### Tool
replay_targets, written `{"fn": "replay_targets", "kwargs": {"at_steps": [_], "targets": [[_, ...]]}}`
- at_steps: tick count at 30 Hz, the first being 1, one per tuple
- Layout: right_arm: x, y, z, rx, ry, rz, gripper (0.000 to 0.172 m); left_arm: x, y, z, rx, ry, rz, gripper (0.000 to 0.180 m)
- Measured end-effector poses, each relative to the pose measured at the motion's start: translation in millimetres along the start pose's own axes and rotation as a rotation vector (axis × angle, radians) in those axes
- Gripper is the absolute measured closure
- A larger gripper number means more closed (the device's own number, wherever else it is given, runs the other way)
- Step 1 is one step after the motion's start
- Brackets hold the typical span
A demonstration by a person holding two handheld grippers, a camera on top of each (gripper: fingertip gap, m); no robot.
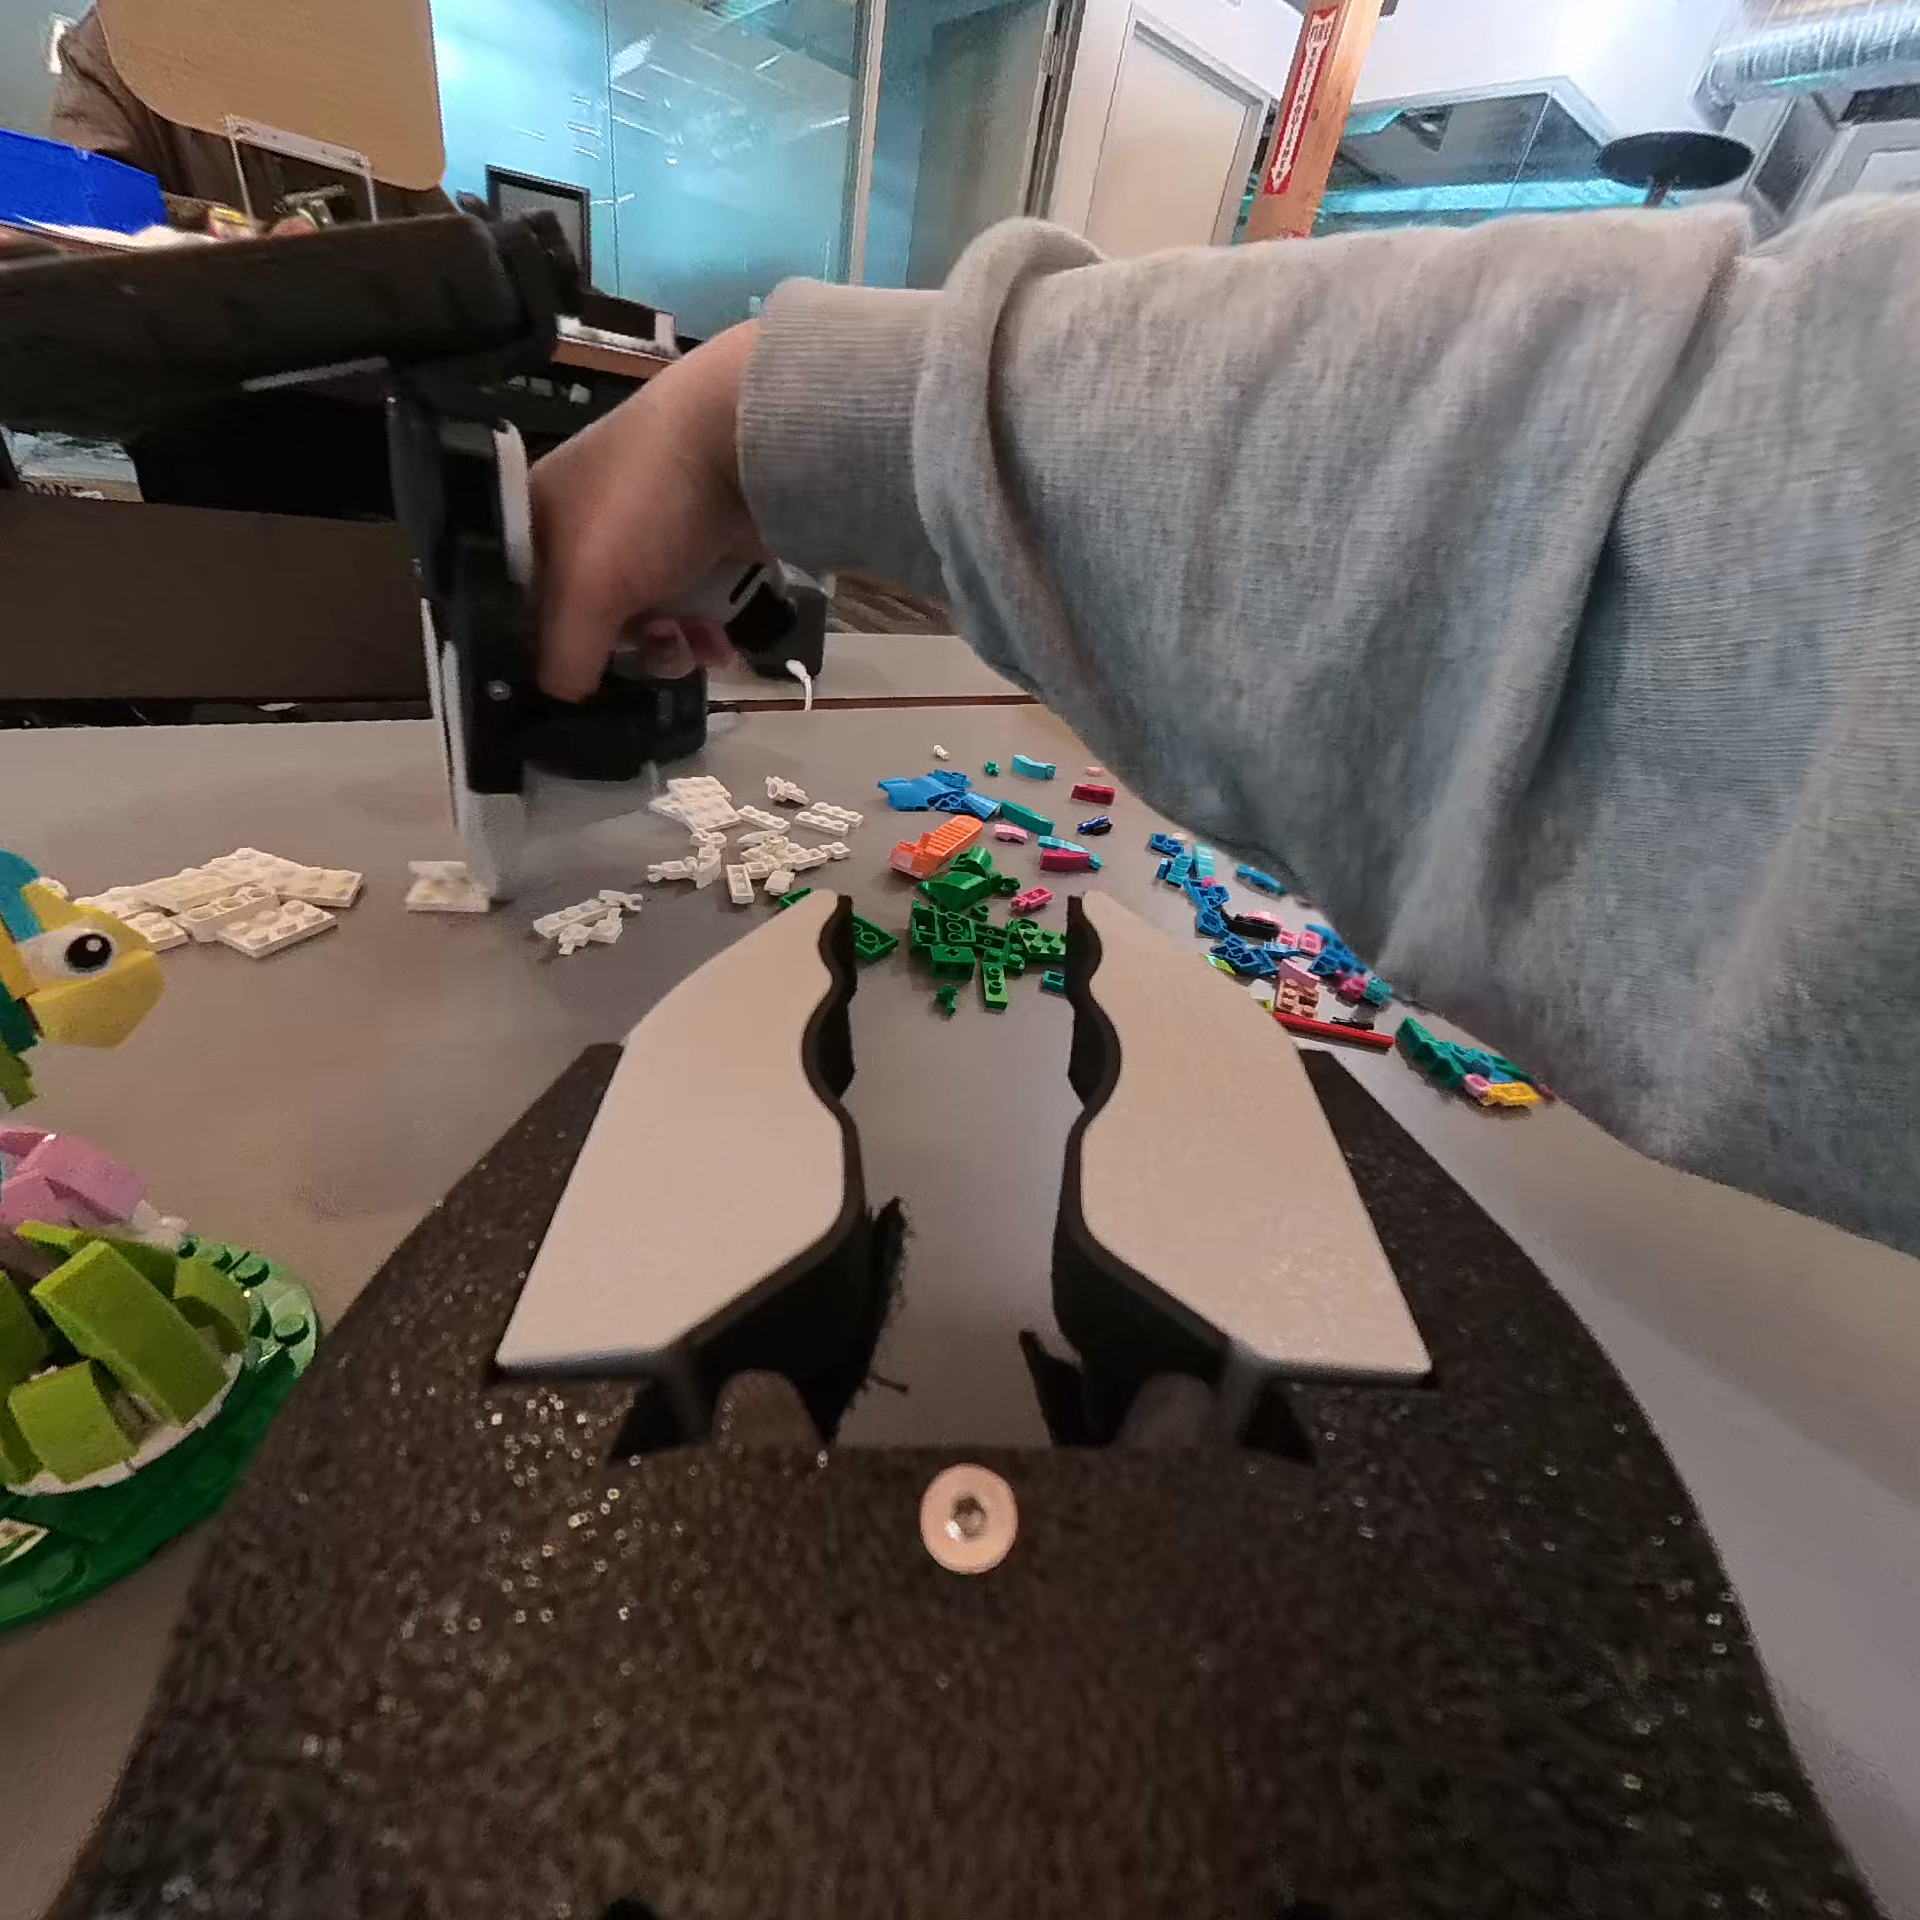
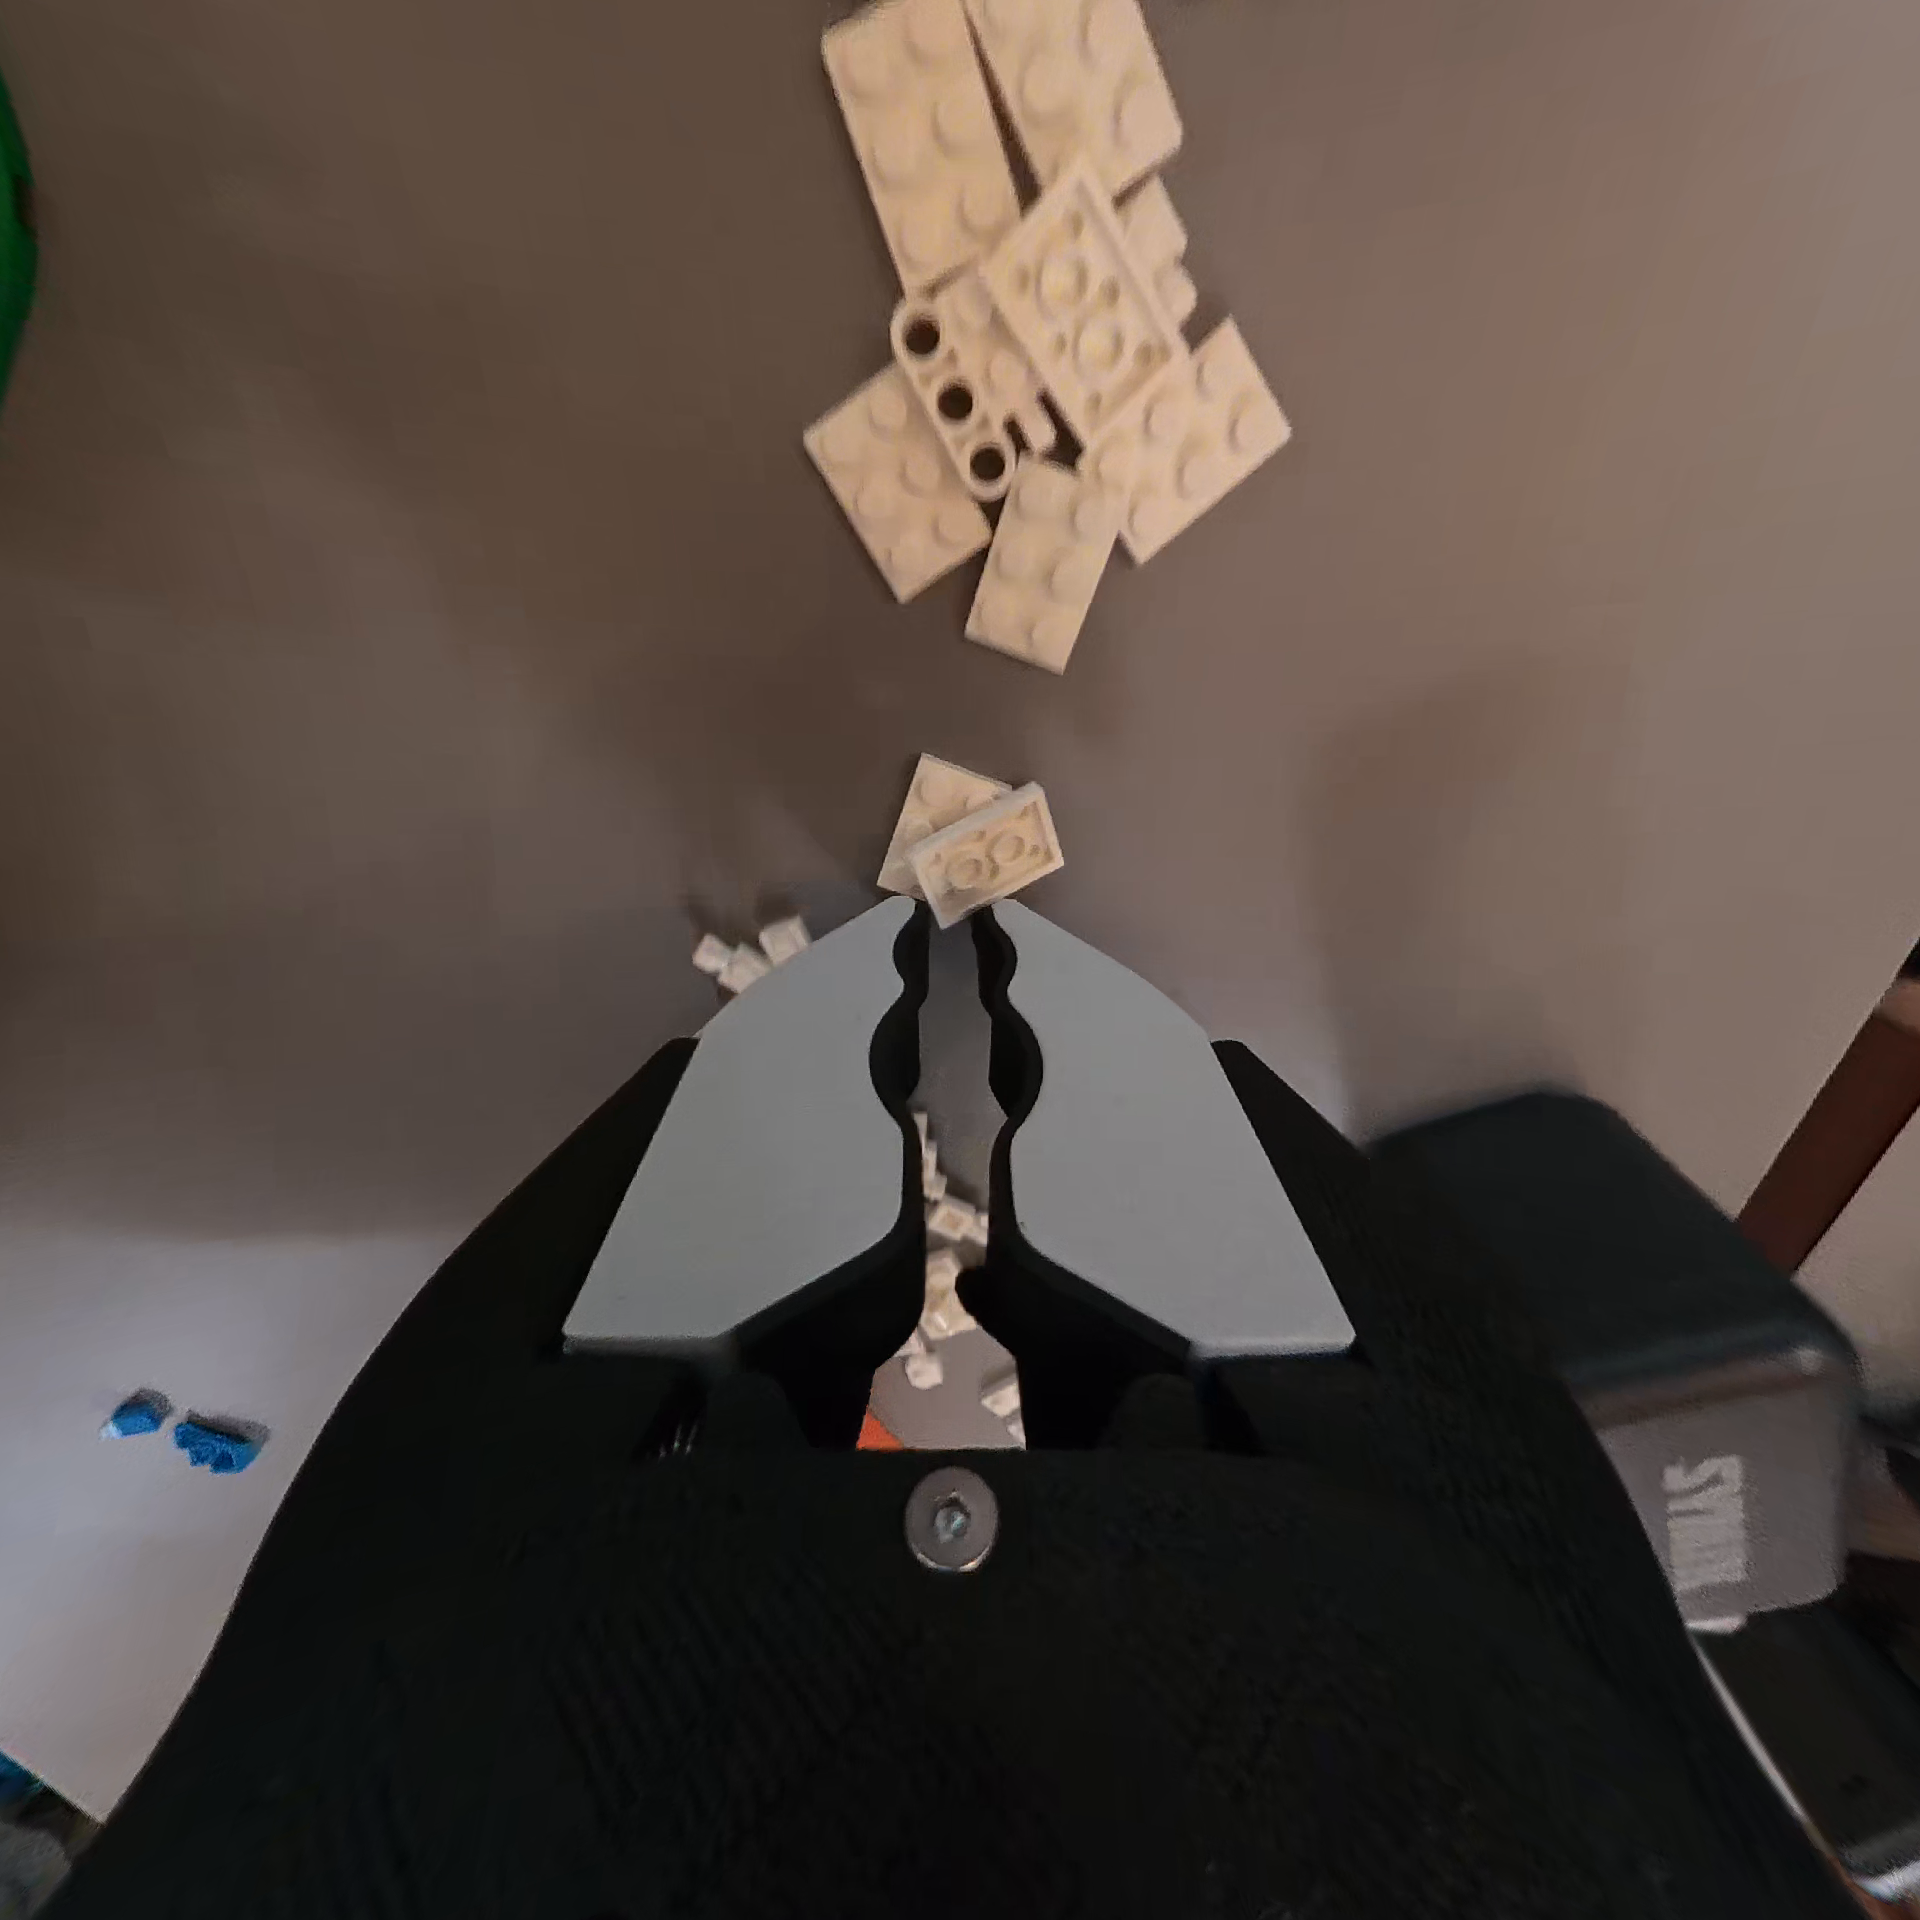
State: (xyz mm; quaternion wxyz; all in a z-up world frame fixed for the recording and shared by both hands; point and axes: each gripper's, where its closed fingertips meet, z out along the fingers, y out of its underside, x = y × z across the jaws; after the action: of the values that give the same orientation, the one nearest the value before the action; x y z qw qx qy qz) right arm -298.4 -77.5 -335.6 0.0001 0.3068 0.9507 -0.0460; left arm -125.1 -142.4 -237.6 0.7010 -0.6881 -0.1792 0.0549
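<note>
Grey table point(image 1: 312, 1039): we see left gripper point(image 1: 961, 935) spread wide, holding nothing, above green bricks point(image 1: 977, 940). Right gripper point(image 2: 948, 920) pinches white plate point(image 2: 987, 857) at tips, near white plate pile point(image 2: 1049, 312).

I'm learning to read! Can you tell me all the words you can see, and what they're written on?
I can show you where the writing is, but I won't read it out.
Red sign on the wooden post: white lettering running downward.
Dark grey box: white lettering on its side, upside down and blurred.
White plate at the right gripper tips: no writing visible.
</note>
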Motion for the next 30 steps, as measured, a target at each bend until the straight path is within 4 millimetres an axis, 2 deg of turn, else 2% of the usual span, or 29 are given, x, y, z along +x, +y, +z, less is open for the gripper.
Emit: {"fn": "replay_targets", "kwargs": {"at_steps": [6,9,11,13,16,19,21,27,30], "targets": [[5,-34,2,0.041,0.028,-0.007,0.167,0,0,0,0.001,0.003,-0.003,0.142],[6,-39,-6,0.053,0.056,-0.026,0.161,1,0,-1,0.001,0.002,0.000,0.142],[-6,-34,-16,0.076,-0.018,0.005,0.147,1,0,-1,0.001,0.002,0.001,0.142],[-21,-19,-21,0.061,-0.099,0.011,0.127,1,0,-1,0.001,0.003,0.000,0.142],[-28,11,-18,-0.008,-0.063,-0.050,0.123,2,-1,0,0.002,0.005,0.003,0.142],[-31,28,-12,-0.030,-0.052,-0.029,0.126,2,-1,0,0.001,0.002,0.006,0.142],[-28,31,-8,-0.017,-0.028,-0.023,0.136,1,0,1,0.002,0.000,0.008,0.142],[-30,28,-3,-0.006,-0.044,-0.022,0.148,2,-1,1,0.004,-0.001,0.015,0.142],[-31,22,-2,0.003,-0.045,-0.039,0.160,1,-2,0,0.005,0.003,0.010,0.142]]}}
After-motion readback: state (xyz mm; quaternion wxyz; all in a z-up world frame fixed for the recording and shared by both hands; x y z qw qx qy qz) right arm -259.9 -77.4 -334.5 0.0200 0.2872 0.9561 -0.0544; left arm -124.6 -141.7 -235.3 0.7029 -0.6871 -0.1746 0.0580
